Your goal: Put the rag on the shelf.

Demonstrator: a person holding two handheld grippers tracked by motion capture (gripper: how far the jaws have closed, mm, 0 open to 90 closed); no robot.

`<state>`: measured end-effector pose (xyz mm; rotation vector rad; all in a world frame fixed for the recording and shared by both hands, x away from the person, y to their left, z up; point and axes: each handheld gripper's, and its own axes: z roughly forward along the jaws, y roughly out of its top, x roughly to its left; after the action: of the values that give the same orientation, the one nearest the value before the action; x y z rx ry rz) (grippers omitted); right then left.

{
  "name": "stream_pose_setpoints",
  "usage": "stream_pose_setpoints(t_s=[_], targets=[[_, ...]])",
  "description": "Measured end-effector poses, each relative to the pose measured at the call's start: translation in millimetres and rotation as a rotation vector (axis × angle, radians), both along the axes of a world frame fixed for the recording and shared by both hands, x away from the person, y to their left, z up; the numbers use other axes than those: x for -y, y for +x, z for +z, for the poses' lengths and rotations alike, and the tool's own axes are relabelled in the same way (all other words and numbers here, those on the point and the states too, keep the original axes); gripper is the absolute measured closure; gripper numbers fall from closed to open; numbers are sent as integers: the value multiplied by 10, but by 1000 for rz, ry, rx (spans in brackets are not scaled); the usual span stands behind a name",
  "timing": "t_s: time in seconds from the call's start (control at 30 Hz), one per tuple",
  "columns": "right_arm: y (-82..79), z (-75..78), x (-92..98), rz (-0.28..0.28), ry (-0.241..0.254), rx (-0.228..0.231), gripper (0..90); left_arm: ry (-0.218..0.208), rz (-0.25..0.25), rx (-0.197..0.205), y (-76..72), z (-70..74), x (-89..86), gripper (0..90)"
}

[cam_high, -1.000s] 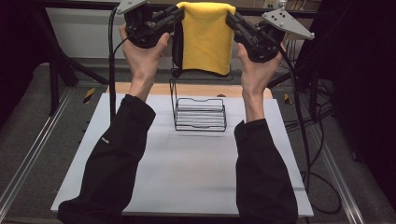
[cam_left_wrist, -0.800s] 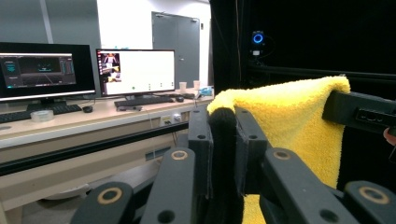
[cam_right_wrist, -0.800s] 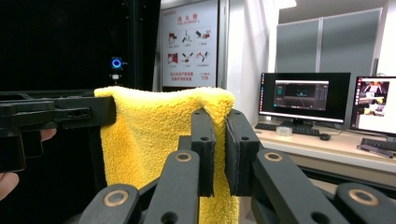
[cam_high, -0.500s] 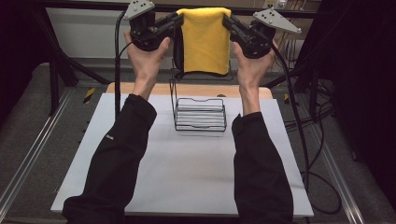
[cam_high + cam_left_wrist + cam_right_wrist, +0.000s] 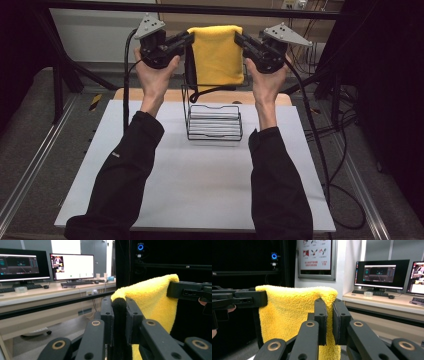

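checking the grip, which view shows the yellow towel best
The high view: the whole yellow towel hangs folded between the left tongs and right tongs, above the wire rack. The right gripper view shows its pinched edge close up; the left gripper view shows the other edge.

We hold both forearms raised, left gripper (image 5: 186, 39) and right gripper (image 5: 239, 38) pointing inward at each other, jaws clamped tight.
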<state>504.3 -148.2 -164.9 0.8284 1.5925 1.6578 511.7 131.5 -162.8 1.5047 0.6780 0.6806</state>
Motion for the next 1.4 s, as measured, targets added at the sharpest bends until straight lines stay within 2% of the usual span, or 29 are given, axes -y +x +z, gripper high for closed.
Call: stream_pose_setpoints(t_s=[0.13,0.27,0.57,0.8,1.13,1.4], targets=[[2,-104,14,0,-24,-28,837,13,-11,-16,-9,-105,3,794],[-20,-197,37,5,-36,-37,836,19,-23,-25,-26,-197,5,794],[-83,-351,74,7,-34,-52,835,33,-41,-40,-72,-312,17,793],[-148,-391,90,13,-39,-56,832,28,-58,-45,-121,-345,8,792],[-256,-437,119,36,-73,-77,827,58,-96,-58,-247,-390,-25,789],[-371,-481,150,68,-109,-112,825,104,-118,-87,-372,-426,-31,781]])
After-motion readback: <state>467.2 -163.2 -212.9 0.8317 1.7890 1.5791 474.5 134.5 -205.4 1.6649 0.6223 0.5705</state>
